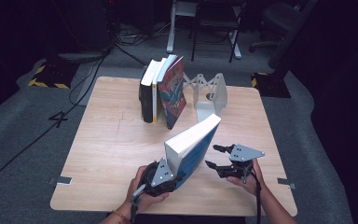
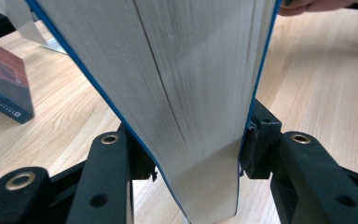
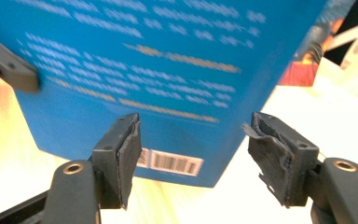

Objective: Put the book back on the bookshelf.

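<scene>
A thick blue-covered book (image 1: 193, 147) is held tilted above the table's near side, its white page edge (image 2: 186, 84) facing up and left. My left gripper (image 1: 165, 175) is shut on the book's lower end, one jaw on each cover, as the left gripper view shows (image 2: 198, 156). My right gripper (image 1: 213, 156) stands open just right of the book, apart from it. In the right gripper view its jaws (image 3: 193, 144) frame the blue back cover (image 3: 168, 60) with its barcode (image 3: 175, 162).
A row of upright books (image 1: 163, 91) leans at the back middle of the wooden table (image 1: 112, 140). A white folding bookend (image 1: 209, 93) stands to their right. Chairs and cables lie on the dark floor beyond.
</scene>
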The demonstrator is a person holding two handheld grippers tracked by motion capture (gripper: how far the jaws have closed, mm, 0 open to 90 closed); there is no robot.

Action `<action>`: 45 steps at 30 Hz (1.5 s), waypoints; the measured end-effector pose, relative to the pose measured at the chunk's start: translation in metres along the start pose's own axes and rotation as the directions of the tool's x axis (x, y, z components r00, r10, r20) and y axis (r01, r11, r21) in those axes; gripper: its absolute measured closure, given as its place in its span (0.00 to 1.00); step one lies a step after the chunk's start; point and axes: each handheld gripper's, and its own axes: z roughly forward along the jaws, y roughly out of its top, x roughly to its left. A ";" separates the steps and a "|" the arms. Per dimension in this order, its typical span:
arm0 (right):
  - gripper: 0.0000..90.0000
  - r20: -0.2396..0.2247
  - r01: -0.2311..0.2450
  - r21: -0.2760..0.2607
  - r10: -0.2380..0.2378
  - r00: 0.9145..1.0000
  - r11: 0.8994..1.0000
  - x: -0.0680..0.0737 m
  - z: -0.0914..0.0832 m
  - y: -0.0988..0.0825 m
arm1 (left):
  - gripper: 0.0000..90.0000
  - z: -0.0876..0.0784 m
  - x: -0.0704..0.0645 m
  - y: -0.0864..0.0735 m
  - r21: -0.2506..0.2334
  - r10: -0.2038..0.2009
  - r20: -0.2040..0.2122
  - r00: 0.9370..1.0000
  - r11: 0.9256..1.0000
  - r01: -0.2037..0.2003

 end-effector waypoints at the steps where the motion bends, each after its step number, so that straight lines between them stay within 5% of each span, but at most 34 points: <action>1: 0.39 0.001 -0.001 0.004 0.001 1.000 1.000 -0.001 0.000 -0.001 | 0.62 -0.002 0.003 -0.001 0.004 0.006 0.015 1.000 1.000 -0.006; 14: 0.36 -0.039 -0.012 0.025 0.013 0.999 1.000 0.001 0.010 -0.006 | 0.63 -0.025 0.023 -0.011 0.031 0.056 0.149 0.987 0.998 -0.061; 23: 0.34 -0.130 0.010 0.052 -0.003 0.992 0.999 0.011 0.025 -0.007 | 0.64 -0.040 0.030 -0.017 0.041 0.081 0.234 0.969 0.995 -0.093; 29: 0.34 -0.202 0.030 0.058 -0.018 0.979 0.998 0.017 0.035 -0.007 | 0.64 -0.043 0.032 -0.019 0.042 0.081 0.254 0.964 0.995 -0.095; 35: 0.34 -0.238 0.051 0.061 -0.035 0.971 0.997 0.024 0.044 -0.007 | 0.63 -0.043 0.032 -0.020 0.040 0.078 0.246 0.966 0.995 -0.091; 41: 0.46 -0.270 0.049 0.058 -0.031 0.962 0.997 0.019 0.036 -0.010 | 0.59 -0.045 0.033 -0.025 0.061 0.080 0.218 0.973 0.994 -0.095; 45: 0.54 -0.312 0.098 0.070 -0.072 0.947 0.993 0.018 0.026 -0.008 | 0.52 -0.045 0.037 -0.029 0.089 0.051 0.208 0.977 0.994 -0.071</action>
